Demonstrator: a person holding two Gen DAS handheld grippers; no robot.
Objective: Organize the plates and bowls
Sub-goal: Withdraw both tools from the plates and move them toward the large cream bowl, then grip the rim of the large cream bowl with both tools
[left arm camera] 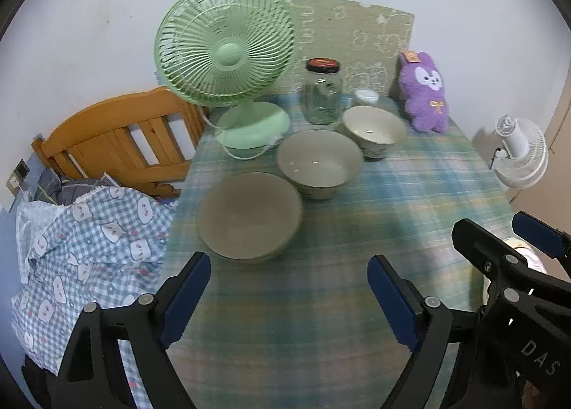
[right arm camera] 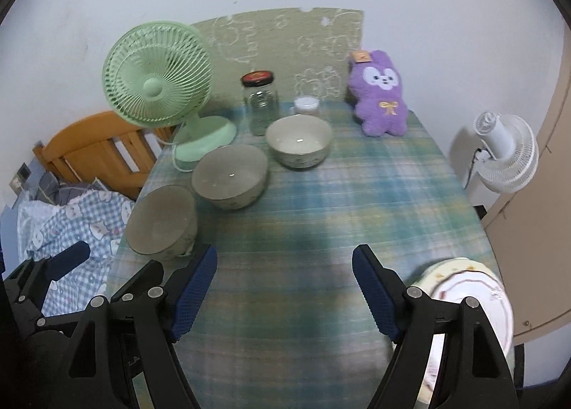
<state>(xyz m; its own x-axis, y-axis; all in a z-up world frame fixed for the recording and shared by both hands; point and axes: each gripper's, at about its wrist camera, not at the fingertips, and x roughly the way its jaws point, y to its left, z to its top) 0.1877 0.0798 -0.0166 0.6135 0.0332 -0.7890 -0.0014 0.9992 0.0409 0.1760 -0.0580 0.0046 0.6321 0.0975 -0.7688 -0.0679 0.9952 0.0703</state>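
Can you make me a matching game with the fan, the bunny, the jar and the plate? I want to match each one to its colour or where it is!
Things:
1. table fan
2. plush bunny
3. glass jar
4. plate

Clues:
A. has a dark lid with red on it
B. purple
C. near table edge, by the right gripper
D. light green

Pairs: 1-D, 2-B, 3-A, 4-C

Three upright bowls (left arm camera: 319, 163), one plate (right arm camera: 467, 298)
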